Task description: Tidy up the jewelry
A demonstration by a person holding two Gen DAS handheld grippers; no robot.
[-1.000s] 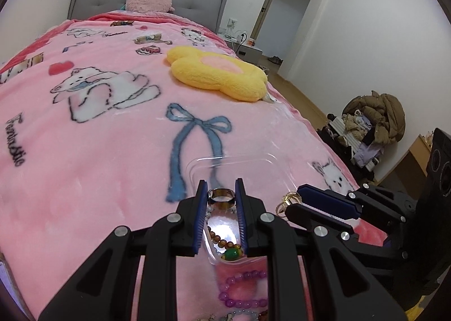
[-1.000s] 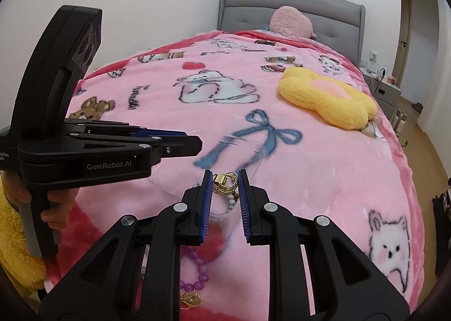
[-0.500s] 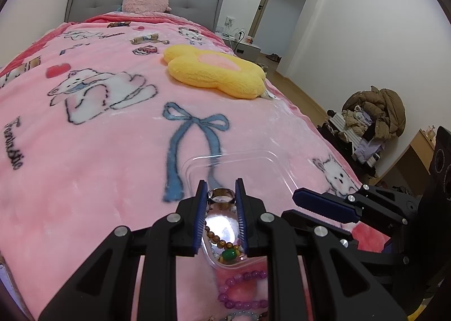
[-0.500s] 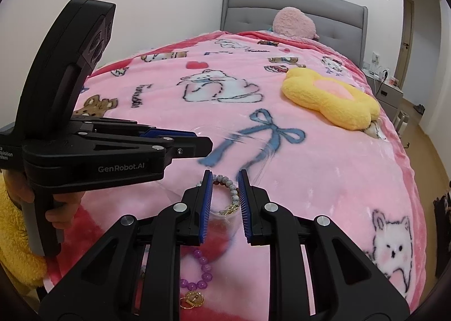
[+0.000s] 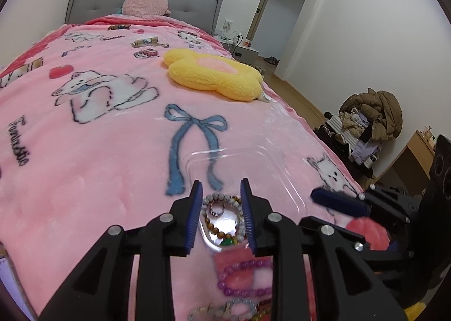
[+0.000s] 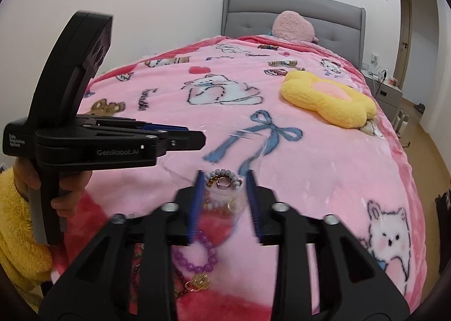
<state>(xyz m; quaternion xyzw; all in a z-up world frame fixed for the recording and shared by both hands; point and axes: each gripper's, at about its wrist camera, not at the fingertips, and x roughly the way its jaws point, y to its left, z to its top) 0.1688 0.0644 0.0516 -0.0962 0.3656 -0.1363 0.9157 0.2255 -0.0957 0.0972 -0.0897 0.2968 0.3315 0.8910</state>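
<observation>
While both jaw pairs opening, left gripper and right gripper empty over clear tray; silver ring lying flat inside pale bead bracelet.

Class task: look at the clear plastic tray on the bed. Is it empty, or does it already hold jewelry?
It holds jewelry. The clear tray contains a pale beaded bracelet, a ring and a brown bead string; its far half is bare.
</observation>
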